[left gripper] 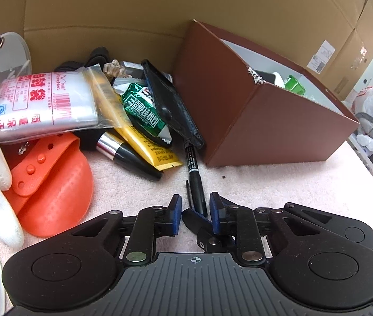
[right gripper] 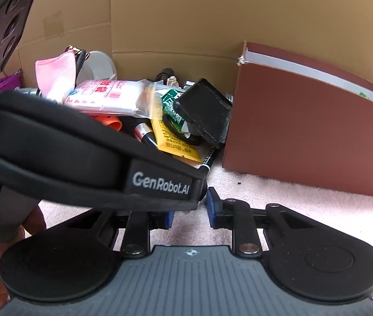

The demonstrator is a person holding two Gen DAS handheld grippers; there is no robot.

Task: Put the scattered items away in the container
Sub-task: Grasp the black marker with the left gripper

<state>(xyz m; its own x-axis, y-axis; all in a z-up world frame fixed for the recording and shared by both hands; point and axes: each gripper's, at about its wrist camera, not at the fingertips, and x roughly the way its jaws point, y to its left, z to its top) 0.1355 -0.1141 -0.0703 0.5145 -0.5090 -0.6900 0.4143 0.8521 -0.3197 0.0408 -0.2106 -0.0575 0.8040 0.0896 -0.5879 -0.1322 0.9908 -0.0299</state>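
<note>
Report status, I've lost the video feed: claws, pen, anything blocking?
Left claw open, black marker between its pads, not gripped. Right claw open, empty, left unit crossing its view. Brown box just right; marker tip under black case.

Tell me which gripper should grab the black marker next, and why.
Left. The left gripper already straddles the black marker, jaws open on either side of its near end. The right gripper sits behind the left one, which blocks its path to the marker.
</note>
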